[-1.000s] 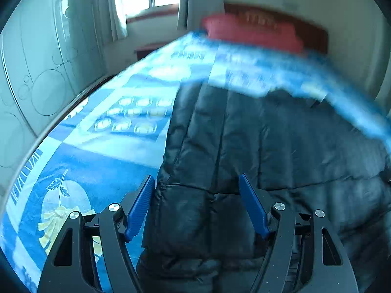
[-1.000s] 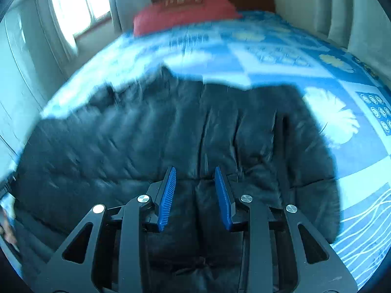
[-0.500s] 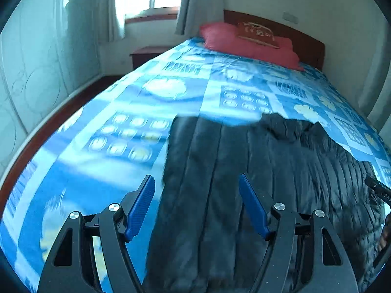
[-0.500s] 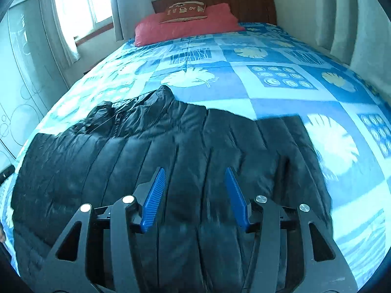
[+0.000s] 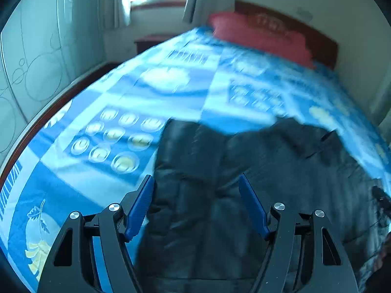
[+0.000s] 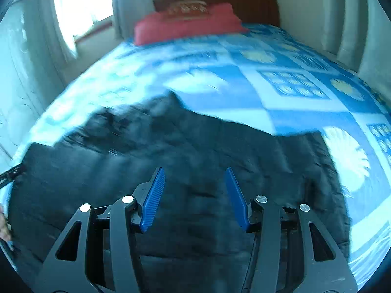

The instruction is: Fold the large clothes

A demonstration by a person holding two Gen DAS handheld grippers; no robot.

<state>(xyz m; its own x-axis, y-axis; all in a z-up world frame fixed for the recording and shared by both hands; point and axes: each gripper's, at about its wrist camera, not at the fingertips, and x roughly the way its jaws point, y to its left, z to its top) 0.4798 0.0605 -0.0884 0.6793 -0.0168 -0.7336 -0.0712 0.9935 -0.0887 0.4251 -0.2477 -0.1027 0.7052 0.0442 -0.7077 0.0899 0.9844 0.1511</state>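
Both claws (image 5: pixel 195 195) (image 6: pixel 194 188) gape above the jacket's (image 6: pixel 185 161) near edge.

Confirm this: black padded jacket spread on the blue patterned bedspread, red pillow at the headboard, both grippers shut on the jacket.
Not quite. Both wrist views show the left gripper and right gripper open, fingers apart above the black padded jacket, gripping nothing. The jacket does lie on the blue patterned bedspread, with the red pillow at the headboard.

Jacket (image 5: pixel 244 171) on bedspread (image 5: pixel 122 112), pillow (image 5: pixel 259 36) behind
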